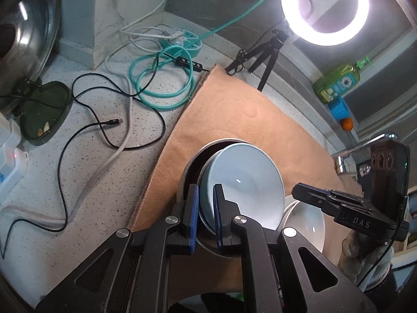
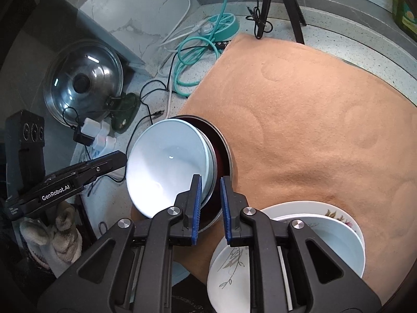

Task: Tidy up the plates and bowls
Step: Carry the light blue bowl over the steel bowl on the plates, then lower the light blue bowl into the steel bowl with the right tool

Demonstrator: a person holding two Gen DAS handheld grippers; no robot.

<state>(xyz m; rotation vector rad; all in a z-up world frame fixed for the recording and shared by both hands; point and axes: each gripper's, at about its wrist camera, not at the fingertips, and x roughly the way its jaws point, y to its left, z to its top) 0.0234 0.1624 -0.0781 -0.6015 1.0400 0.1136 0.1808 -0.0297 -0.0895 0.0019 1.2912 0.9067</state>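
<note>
Left gripper [image 1: 206, 217] clamped on rim of pale blue bowl [image 1: 245, 182], tilted inside metal bowl [image 2: 221, 151] on tan cloth [image 2: 312, 120]. Right gripper [image 2: 210, 210] straddling metal bowl's rim, pads not quite closed. Stacked white plates [image 2: 325, 234] just beside metal bowl.

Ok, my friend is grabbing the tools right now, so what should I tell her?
Left tool: shut on the rim of the blue bowl, which sits tilted inside the metal bowl.
Right tool: its fingers straddle the metal bowl's near rim; whether it grips is unclear.
The plate stack sits on the tan cloth, beside the metal bowl.
Done: plates stacked, blue bowl partly in.
Left: probably settle the blue bowl flat, then let go.
</note>
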